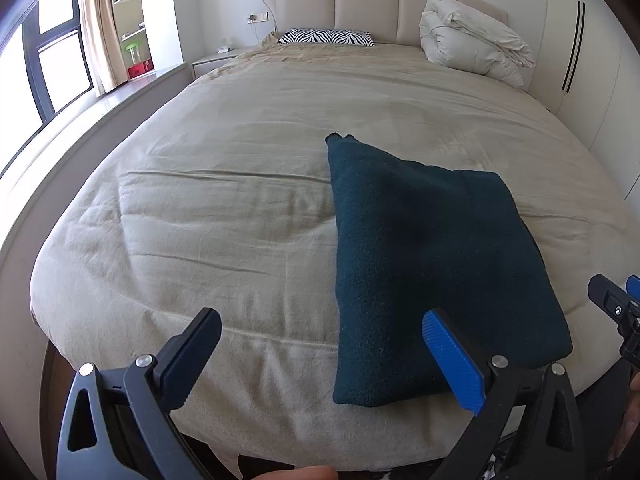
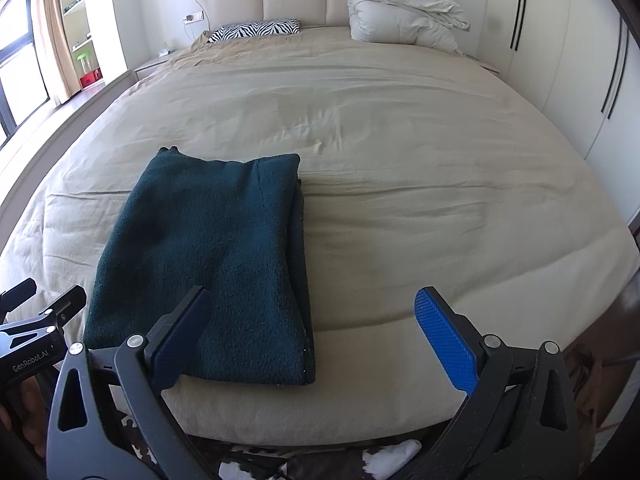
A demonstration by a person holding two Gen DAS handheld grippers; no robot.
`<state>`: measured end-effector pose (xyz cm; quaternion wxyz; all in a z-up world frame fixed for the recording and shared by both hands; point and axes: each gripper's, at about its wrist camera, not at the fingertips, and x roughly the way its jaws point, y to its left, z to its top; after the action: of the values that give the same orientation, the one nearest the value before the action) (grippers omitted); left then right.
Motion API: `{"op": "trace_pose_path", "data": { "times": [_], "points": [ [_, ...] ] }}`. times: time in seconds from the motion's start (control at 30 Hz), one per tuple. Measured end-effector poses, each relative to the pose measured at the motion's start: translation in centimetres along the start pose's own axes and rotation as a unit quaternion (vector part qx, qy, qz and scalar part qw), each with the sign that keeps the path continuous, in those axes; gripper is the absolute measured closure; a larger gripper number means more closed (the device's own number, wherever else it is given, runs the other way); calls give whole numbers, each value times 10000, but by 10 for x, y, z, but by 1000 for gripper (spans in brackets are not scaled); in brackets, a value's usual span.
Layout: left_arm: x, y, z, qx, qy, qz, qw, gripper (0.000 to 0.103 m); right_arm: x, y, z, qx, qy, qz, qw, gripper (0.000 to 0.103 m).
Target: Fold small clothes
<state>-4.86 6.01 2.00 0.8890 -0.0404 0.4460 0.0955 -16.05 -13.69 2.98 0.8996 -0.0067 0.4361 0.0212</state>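
Bedroom scene, two wrist views over a large bed [image 1: 240, 208] w/ beige cover. A dark teal knit garment [image 1: 432, 264] lies near the foot edge, already folded into a rough rectangle; one corner sticks out at the far end, layered edges show along its right side in the right wrist view.

Step in hand, as a guess: either one more fold or tidying the stack. To do it well: pinch all layers at a near corner w/ each tool, lift low, carry the near edge over to meet the far edge, keep both sides moving together so layers don't slide. Thick knit probably bunches, so smooth it flat after.

Left gripper [image 1: 320, 354]: fingers spread wide, holding nothing; its blue finger sits over the garment's near edge, the black one over bare cover to the left. Right gripper [image 2: 314, 328]: also spread wide, empty; black finger overlaps the garment's near right part, blue one over bare cover. Whether either touches the cloth, can't tell. The garment sits between the two tools, just ahead of both.
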Motion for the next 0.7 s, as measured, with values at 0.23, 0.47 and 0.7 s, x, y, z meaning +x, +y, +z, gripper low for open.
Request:
{"op": "trace_pose_path", "data": {
  "times": [0.23, 0.47, 0.7],
  "points": [
    [0, -1, -2, -2, 18, -2, 10000, 0, 4, 2, -2, 23, 28, 1, 10000, 0],
    [0, -1, -1, -5, 18, -1, 10000, 0, 4, 3, -3, 29, 37, -2, 10000, 0],
    [0, -2, -2, -23, 17, 14, 10000, 0, 5, 3, -4, 24, 51, -1, 10000, 0]
  ]
}}
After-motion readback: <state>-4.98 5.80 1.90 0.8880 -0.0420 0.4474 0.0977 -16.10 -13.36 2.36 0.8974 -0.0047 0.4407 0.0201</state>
